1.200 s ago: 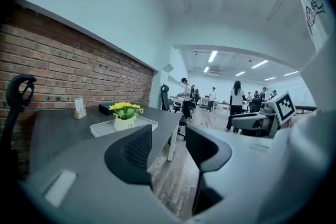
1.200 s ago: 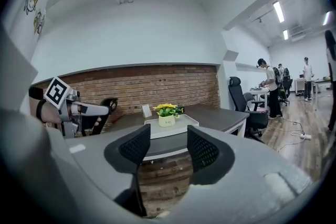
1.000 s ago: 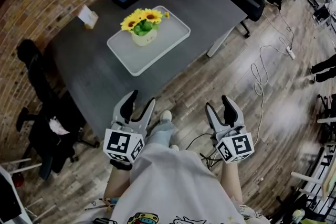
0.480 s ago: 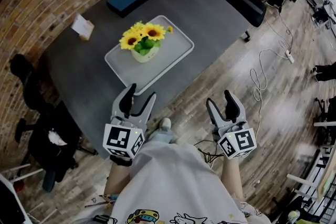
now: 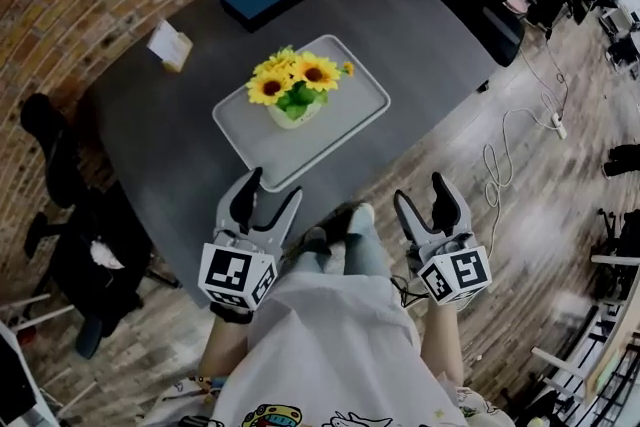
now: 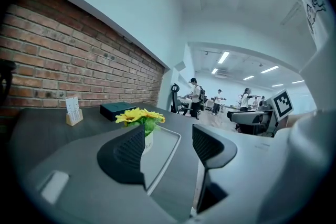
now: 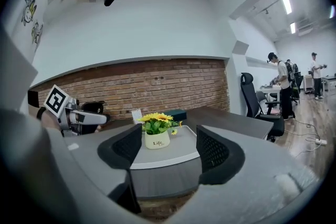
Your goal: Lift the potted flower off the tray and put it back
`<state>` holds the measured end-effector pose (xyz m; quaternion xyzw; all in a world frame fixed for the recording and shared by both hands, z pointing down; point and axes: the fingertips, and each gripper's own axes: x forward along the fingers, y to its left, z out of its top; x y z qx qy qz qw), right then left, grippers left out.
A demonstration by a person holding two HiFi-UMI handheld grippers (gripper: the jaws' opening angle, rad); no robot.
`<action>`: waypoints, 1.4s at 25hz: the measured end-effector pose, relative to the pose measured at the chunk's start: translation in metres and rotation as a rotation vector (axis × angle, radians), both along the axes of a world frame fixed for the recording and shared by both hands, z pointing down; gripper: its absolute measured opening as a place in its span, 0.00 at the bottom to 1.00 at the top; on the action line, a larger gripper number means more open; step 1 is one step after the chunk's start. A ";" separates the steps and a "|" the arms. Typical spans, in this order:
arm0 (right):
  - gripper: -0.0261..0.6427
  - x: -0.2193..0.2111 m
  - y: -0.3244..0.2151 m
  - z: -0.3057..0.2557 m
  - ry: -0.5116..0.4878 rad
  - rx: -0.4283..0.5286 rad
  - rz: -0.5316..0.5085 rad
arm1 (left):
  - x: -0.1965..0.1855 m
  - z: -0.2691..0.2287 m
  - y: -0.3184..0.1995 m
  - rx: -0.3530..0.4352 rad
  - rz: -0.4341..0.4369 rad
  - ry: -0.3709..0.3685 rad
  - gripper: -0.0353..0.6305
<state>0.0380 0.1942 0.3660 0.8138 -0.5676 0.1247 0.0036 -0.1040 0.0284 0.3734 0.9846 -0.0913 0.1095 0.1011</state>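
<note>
Your left gripper [image 5: 272, 191] and right gripper [image 5: 420, 193] both stand released, their ribbed black jaws wide apart after just opening further, with nothing between or against either pair. You hold them side by side, pointing forward and tipped slightly down, marker cubes nearest your body. Ahead of both and well apart from them, the potted flower [image 5: 295, 97], yellow sunflowers in a small white pot, stands upright on the pale grey, rounded-corner tray [image 5: 268, 147], on the dark matte wood-grain table [image 5: 400, 25].

In its own view the left claw [image 6: 168, 140] hides most of the potted flower [image 6: 140, 116] below its blooms.
</note>
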 end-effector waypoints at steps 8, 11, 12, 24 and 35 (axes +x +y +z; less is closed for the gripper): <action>0.53 0.032 -0.063 0.012 -0.018 -0.012 -0.169 | 0.001 0.015 -0.036 -0.034 -0.160 0.001 0.51; 0.54 0.051 -0.097 0.014 -0.018 -0.005 -0.263 | 0.009 0.017 -0.055 -0.036 -0.252 0.005 0.52; 0.54 0.059 -0.110 0.014 -0.019 -0.001 -0.301 | 0.013 0.018 -0.062 -0.033 -0.289 0.006 0.52; 0.58 0.132 -0.212 0.006 -0.038 0.022 -0.637 | 0.058 0.002 -0.104 0.012 -0.598 0.004 0.54; 0.61 0.129 -0.238 0.008 -0.061 0.013 -0.899 | 0.060 -0.005 -0.094 0.025 -0.770 -0.002 0.56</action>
